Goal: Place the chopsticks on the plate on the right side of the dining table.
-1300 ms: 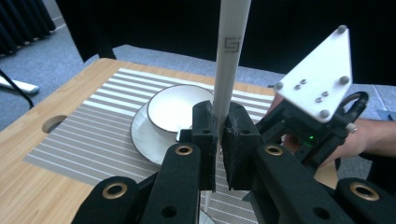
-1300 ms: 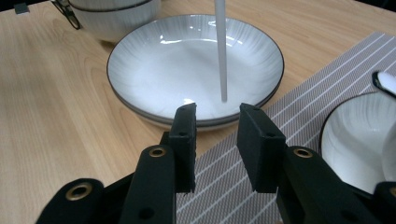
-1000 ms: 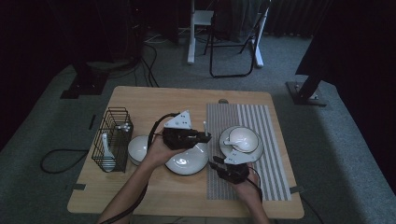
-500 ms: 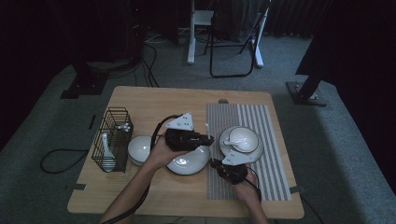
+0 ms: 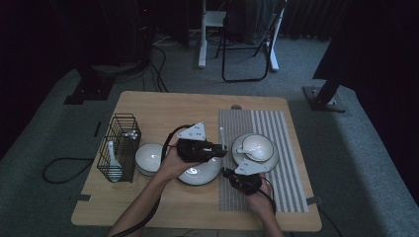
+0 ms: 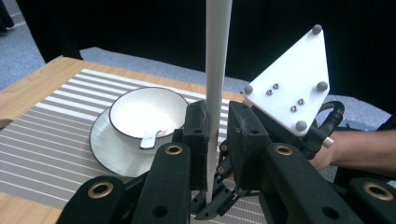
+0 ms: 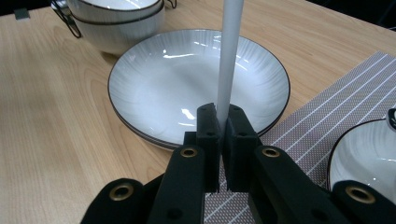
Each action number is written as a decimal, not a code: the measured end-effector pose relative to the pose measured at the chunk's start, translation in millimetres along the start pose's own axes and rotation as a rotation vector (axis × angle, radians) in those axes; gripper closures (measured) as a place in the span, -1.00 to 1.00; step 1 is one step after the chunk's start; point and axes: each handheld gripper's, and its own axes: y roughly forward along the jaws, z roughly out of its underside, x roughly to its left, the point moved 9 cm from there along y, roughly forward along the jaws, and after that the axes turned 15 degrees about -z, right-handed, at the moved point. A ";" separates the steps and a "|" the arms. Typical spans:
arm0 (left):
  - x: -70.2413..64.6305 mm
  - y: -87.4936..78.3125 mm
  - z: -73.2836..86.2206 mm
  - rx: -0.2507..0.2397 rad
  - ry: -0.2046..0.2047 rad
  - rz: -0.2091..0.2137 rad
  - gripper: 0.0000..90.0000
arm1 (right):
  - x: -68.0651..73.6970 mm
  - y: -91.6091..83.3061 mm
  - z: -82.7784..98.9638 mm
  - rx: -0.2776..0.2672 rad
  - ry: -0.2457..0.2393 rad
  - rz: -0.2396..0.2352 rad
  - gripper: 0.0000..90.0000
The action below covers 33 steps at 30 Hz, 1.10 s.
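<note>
A thin white stick (image 6: 218, 56) stands upright between both grippers. My right gripper (image 7: 223, 116) is shut on the stick's (image 7: 231, 56) lower end, in front of the shallow plate (image 7: 201, 84). Higher up, my left gripper (image 6: 218, 121) has the stick between its jaws. Those jaws have just been opening: the stick rests against one pad and a gap shows at the other. In the high view the left gripper (image 5: 223, 152) is over the plate's (image 5: 200, 174) right edge and the right gripper (image 5: 228, 173) is just nearer, at the placemat's edge.
A white cup (image 6: 147, 112) with a spoon (image 6: 150, 138) sits on a saucer on the striped placemat (image 5: 286, 182). Stacked bowls (image 5: 149, 158) and a black wire basket (image 5: 118, 148) holding a spoon stand at the left. Chairs and cables lie beyond the table.
The left hand has shifted slightly toward the saucer. The right hand has stayed where it was.
</note>
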 end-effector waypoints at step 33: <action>-8.8 31.4 36.5 0.024 -0.032 -0.008 0.90 | 3.3 -2.6 -8.0 -0.046 0.030 -0.012 0.92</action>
